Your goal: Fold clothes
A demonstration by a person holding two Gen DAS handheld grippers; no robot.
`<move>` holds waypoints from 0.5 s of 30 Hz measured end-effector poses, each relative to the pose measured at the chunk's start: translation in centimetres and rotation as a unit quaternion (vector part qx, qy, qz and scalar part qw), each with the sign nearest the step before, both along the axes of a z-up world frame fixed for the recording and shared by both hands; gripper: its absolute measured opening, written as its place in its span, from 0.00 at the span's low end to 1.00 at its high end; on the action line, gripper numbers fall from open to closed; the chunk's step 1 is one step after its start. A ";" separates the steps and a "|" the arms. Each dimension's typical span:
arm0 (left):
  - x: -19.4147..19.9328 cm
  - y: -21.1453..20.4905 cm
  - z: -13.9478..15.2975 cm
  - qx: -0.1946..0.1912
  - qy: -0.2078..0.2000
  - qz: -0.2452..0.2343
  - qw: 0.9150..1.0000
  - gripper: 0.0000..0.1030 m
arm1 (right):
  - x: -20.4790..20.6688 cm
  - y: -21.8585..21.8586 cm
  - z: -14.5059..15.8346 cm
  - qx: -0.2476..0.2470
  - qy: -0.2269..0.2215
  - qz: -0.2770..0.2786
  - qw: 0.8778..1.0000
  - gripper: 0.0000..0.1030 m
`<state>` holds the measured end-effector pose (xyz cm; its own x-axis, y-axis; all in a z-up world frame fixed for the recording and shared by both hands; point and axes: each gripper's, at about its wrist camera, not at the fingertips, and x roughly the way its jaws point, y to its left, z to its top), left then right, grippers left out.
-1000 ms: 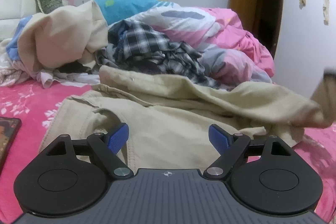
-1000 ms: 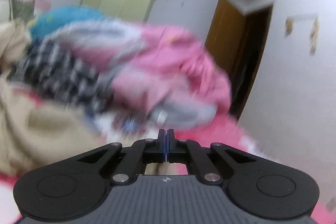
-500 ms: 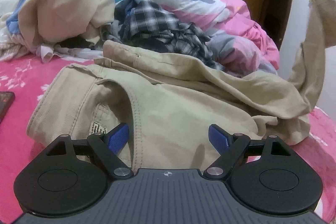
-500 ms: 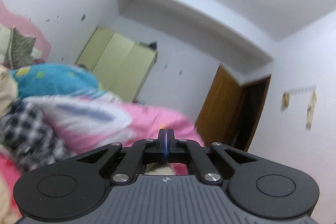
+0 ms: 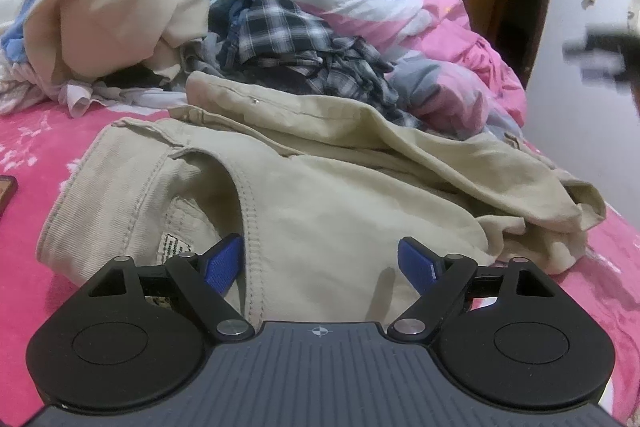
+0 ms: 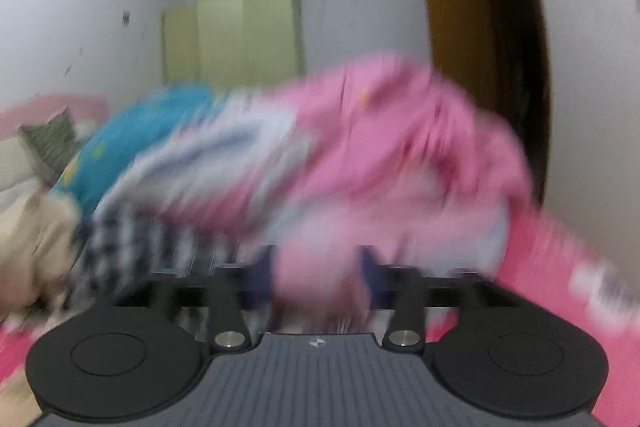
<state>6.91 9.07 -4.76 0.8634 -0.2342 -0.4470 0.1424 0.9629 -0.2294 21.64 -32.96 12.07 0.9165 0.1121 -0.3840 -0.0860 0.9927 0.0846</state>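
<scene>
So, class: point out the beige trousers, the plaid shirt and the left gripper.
beige trousers (image 5: 320, 195), left wrist view, flat seat panel.
plaid shirt (image 5: 280, 27), left wrist view, checked upper fold.
left gripper (image 5: 320, 263), left wrist view, between fingertips.

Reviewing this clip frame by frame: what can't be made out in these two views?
- Right wrist view: heavy motion blur smears the right gripper; its fingers look apart.
- Left wrist view: the right gripper is only a dark smear at the right edge.
- Left wrist view: the left gripper body hides the near hem of the beige trousers.
- Left wrist view: the label print is too small to read.
- Left wrist view: the dark object is cut off by the left edge.
</scene>
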 end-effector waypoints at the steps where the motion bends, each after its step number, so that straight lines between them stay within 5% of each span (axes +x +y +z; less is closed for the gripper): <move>1: 0.0 0.0 0.0 -0.001 0.002 0.000 1.000 0.84 | -0.7 -0.4 -1.8 0.009 0.030 0.006 0.999 0.69; 8: 0.2 -0.7 0.7 0.006 0.019 -0.001 1.000 0.93 | -5.0 -0.7 -10.9 0.020 0.166 -0.040 0.985 0.88; 15: 0.5 -1.0 1.1 0.017 0.043 0.016 0.999 0.94 | -6.3 -0.3 -11.3 0.057 0.163 -0.061 0.983 1.00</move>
